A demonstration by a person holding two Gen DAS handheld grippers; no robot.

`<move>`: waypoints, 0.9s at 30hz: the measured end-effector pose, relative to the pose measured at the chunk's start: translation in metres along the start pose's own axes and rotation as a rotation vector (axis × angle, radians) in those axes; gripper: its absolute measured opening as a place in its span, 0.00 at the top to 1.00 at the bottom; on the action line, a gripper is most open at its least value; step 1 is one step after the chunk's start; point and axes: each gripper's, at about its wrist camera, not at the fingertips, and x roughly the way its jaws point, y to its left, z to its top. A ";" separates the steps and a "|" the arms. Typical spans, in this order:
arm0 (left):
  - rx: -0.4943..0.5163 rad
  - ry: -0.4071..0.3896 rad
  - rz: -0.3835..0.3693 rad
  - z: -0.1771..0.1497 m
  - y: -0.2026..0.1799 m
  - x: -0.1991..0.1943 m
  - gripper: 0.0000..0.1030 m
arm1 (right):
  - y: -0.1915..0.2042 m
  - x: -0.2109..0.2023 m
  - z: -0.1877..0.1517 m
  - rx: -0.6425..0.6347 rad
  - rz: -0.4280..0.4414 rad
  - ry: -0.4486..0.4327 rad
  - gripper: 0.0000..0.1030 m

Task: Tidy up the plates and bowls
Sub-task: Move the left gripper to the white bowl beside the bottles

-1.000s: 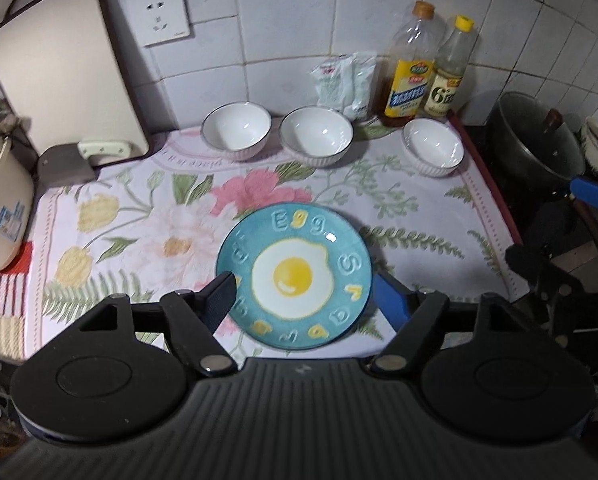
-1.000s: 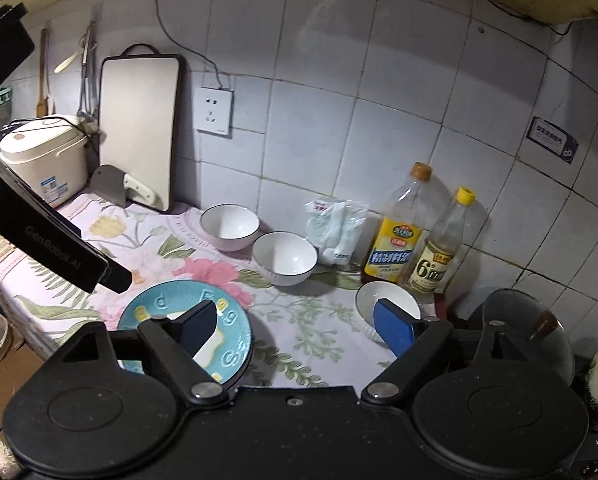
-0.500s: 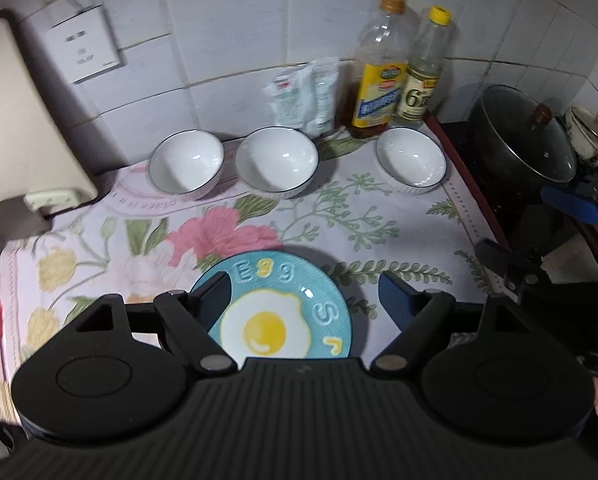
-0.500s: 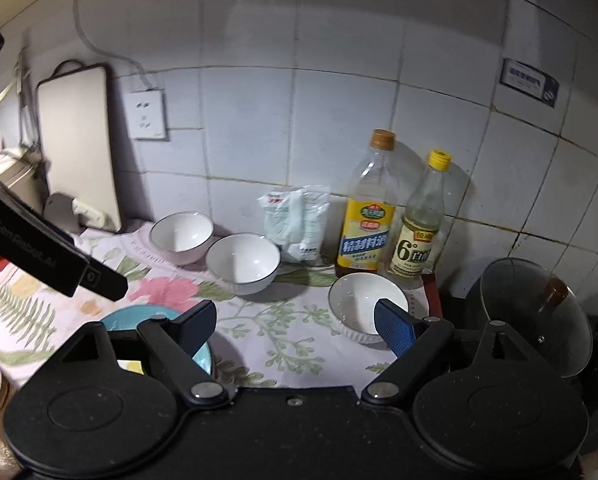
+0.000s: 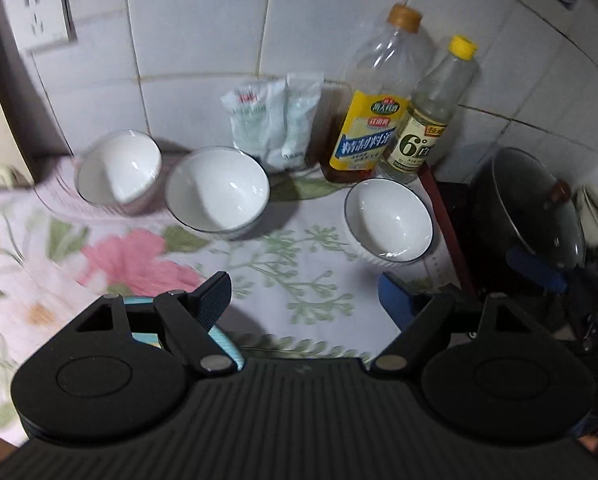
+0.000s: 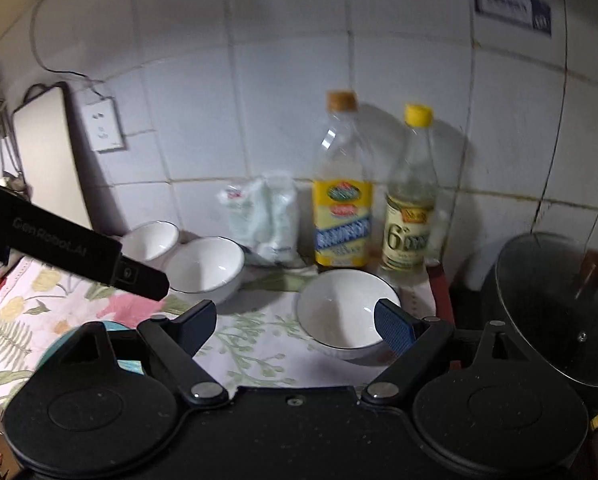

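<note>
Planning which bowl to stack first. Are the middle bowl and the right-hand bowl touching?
Apart. The left wrist view shows bare floral cloth between the middle bowl and the right-hand bowl.

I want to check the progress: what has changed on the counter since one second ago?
Both hand-held grippers, left and right, came forward and down toward the three white bowls; both are open and hold nothing. The blue plate, bowls and bottles stayed in place.
</note>
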 end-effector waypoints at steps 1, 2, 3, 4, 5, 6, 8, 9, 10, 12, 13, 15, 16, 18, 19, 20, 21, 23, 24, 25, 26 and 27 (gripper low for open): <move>-0.013 -0.008 0.011 -0.001 -0.004 0.007 0.22 | -0.007 0.006 -0.001 0.006 -0.009 0.010 0.14; -0.021 -0.013 0.024 -0.002 -0.008 0.014 0.22 | -0.014 0.014 -0.002 0.014 -0.016 0.021 0.14; -0.024 -0.016 0.036 -0.004 -0.012 0.021 0.22 | -0.021 0.022 -0.003 0.021 -0.022 0.033 0.14; -0.029 -0.017 0.046 -0.004 -0.016 0.028 0.22 | -0.026 0.029 -0.005 0.031 -0.027 0.041 0.14; -0.037 -0.011 0.048 -0.004 -0.018 0.035 0.24 | -0.031 0.037 -0.007 0.040 -0.030 0.050 0.14; -0.046 0.000 0.043 -0.004 -0.020 0.042 0.24 | -0.035 0.045 -0.009 0.039 -0.038 0.057 0.15; -0.060 0.012 0.026 -0.004 -0.023 0.054 0.25 | -0.040 0.057 -0.012 0.032 -0.049 0.069 0.15; -0.064 0.015 0.026 -0.003 -0.025 0.061 0.25 | -0.043 0.064 -0.014 0.043 -0.045 0.068 0.17; -0.065 0.018 0.031 -0.002 -0.027 0.068 0.25 | -0.046 0.070 -0.015 0.057 -0.044 0.070 0.18; -0.069 0.033 0.043 0.001 -0.030 0.084 0.26 | -0.053 0.086 -0.019 0.084 -0.048 0.090 0.20; -0.080 0.047 0.044 0.003 -0.030 0.091 0.26 | -0.056 0.094 -0.021 0.097 -0.046 0.097 0.23; -0.099 0.059 0.029 0.006 -0.030 0.104 0.27 | -0.063 0.108 -0.023 0.121 -0.049 0.115 0.27; -0.100 0.059 0.029 0.007 -0.030 0.110 0.28 | -0.066 0.114 -0.023 0.130 -0.047 0.124 0.28; -0.099 0.064 0.045 0.008 -0.031 0.124 0.31 | -0.071 0.124 -0.025 0.149 -0.049 0.137 0.28; -0.104 0.071 0.051 0.009 -0.031 0.131 0.33 | -0.074 0.129 -0.026 0.157 -0.051 0.145 0.30; -0.119 0.084 0.050 0.010 -0.029 0.138 0.33 | -0.076 0.133 -0.027 0.163 -0.052 0.154 0.32; -0.138 0.098 0.043 0.011 -0.028 0.144 0.33 | -0.078 0.137 -0.027 0.164 -0.051 0.162 0.35; -0.157 0.107 0.039 0.012 -0.027 0.154 0.33 | -0.083 0.144 -0.028 0.180 -0.045 0.178 0.39; -0.150 0.107 0.043 0.013 -0.029 0.159 0.33 | -0.086 0.147 -0.028 0.196 -0.040 0.184 0.43; -0.140 0.109 0.047 0.013 -0.030 0.163 0.37 | -0.090 0.149 -0.029 0.219 -0.034 0.190 0.47; -0.138 0.115 0.042 0.014 -0.031 0.167 0.44 | -0.095 0.153 -0.029 0.246 -0.032 0.202 0.49; -0.144 0.128 0.036 0.015 -0.031 0.171 0.48 | -0.099 0.156 -0.029 0.269 -0.036 0.218 0.54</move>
